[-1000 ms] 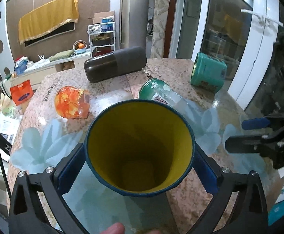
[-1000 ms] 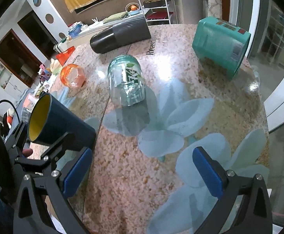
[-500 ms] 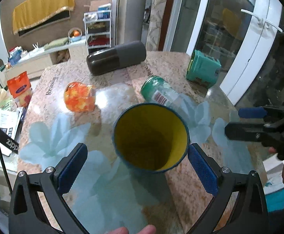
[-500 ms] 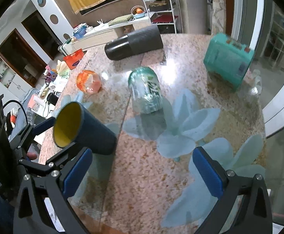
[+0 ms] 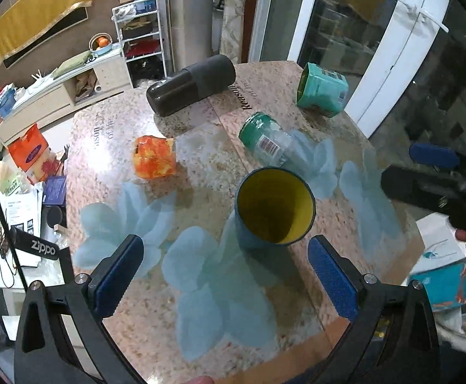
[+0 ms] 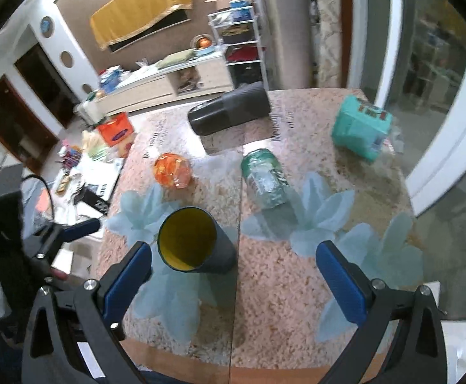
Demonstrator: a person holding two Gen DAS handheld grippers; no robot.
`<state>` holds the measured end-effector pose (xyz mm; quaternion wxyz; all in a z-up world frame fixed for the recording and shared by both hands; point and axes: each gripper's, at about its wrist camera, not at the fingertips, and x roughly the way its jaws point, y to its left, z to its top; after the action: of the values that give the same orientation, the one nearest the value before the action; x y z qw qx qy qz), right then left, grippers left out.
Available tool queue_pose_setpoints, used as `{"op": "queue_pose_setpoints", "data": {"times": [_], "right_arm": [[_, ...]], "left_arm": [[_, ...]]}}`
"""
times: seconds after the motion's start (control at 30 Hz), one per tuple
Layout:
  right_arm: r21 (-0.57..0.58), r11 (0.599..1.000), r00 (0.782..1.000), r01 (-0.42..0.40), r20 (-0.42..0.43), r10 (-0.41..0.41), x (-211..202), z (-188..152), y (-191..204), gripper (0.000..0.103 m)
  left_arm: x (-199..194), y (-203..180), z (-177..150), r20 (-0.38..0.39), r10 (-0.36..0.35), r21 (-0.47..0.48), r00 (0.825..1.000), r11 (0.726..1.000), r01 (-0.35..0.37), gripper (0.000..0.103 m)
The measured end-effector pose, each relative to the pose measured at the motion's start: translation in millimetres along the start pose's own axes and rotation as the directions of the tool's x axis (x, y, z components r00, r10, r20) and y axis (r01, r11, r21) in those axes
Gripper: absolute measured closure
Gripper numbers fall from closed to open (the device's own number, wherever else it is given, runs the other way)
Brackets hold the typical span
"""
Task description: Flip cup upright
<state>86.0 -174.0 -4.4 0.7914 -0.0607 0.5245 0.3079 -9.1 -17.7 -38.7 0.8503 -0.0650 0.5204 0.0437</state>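
Observation:
A dark blue cup with a yellow inside (image 5: pixel 274 206) stands upright on the stone table (image 5: pixel 200 345), mouth up. It also shows in the right wrist view (image 6: pixel 191 244). My left gripper (image 5: pixel 224 278) is open and empty, pulled back a little from the cup. My right gripper (image 6: pixel 233 283) is open and empty above the table's near side, with the cup just ahead of its left finger (image 6: pixel 127 276). The right gripper also shows at the right edge of the left wrist view (image 5: pixel 437 172).
Lying on their sides on the table are an orange cup (image 5: pixel 154 156), a green glass jar (image 5: pixel 265 139), a teal cup (image 5: pixel 321 89) and a dark grey flask (image 5: pixel 189 84). Clutter on the floor lies off the table's left edge (image 5: pixel 24 192). A glass door stands at the right.
My left gripper has let go of the blue cup and drawn back; the cup now stands free on the table. My right gripper has also pulled back and up.

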Motion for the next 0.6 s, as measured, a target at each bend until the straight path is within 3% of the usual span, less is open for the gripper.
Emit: {"op": "queue_pose_setpoints", "data": {"times": [0.1, 0.3, 0.6], "right_arm": [[0.031, 0.998, 0.998, 0.062, -0.003, -0.062, -5, -5, 4, 0.000], [0.057, 0.992, 0.993, 0.115, 0.003, -0.115, -14, -14, 16, 0.000], [0.056, 0.986, 0.987, 0.159, 0.028, -0.161, -25, -18, 26, 0.000]], "left_arm": [[-8, 9, 2, -0.039, -0.030, -0.012, 0.999, 1.000, 0.029, 0.000], [-33, 19, 0, -0.027, -0.053, 0.010, 0.998, 0.999, 0.053, 0.000], [-57, 23, 3, -0.001, -0.026, 0.038, 1.000, 0.999, 0.027, 0.000]]}}
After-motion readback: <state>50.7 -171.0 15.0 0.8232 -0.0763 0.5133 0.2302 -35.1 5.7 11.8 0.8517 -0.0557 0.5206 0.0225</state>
